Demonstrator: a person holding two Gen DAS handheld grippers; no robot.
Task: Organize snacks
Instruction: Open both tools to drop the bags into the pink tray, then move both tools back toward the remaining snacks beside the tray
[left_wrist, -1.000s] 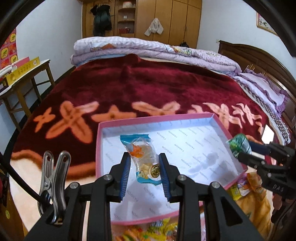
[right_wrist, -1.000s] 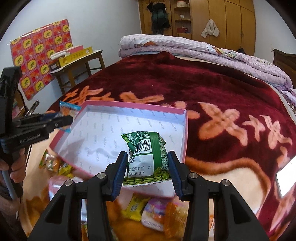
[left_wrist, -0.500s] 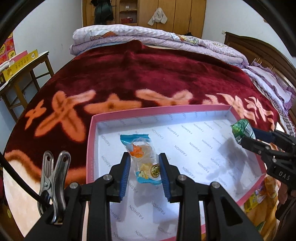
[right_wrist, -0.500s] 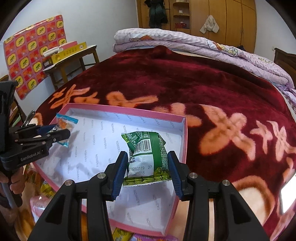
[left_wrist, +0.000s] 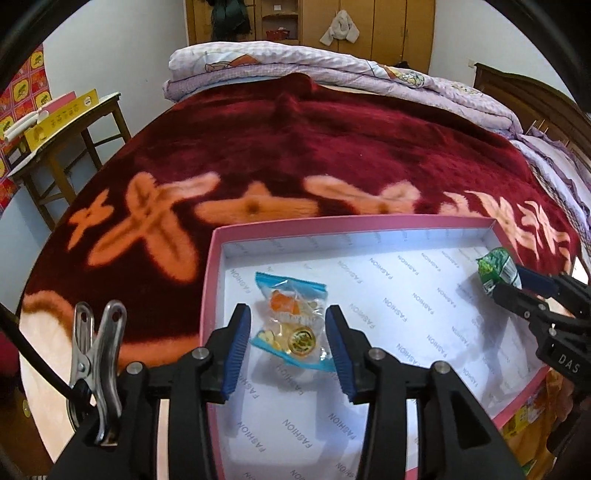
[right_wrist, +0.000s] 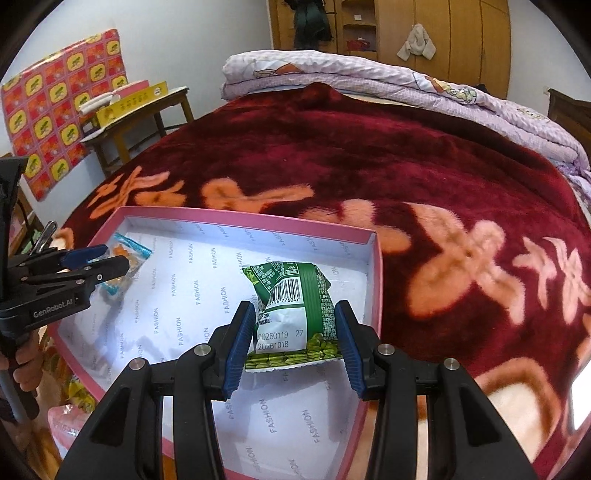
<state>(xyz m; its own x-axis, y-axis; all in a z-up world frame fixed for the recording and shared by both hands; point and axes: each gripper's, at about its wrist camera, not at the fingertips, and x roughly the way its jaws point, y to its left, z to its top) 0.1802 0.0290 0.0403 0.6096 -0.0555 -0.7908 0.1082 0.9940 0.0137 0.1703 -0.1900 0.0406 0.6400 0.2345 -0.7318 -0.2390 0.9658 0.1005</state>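
A pink box with a white printed lining (left_wrist: 406, 295) (right_wrist: 177, 295) lies on the bed. My left gripper (left_wrist: 289, 341) has opened; a clear snack packet with blue ends (left_wrist: 291, 325) lies between its pads over the box's left part, also seen in the right wrist view (right_wrist: 123, 258). My right gripper (right_wrist: 295, 343) is shut on a green pea snack bag (right_wrist: 295, 306) held over the box's right part; the bag also shows in the left wrist view (left_wrist: 496, 267).
The box rests on a dark red blanket with orange flowers (left_wrist: 295, 147). Loose snack packets lie in front of the box (right_wrist: 74, 395) (left_wrist: 524, 421). A folded lilac quilt (left_wrist: 332, 66) lies at the far end. A wooden side table (left_wrist: 66, 122) stands left.
Both grippers moved forward over the box with their snacks. The left gripper's jaws have widened around the clear packet, which now sits lower in the box.
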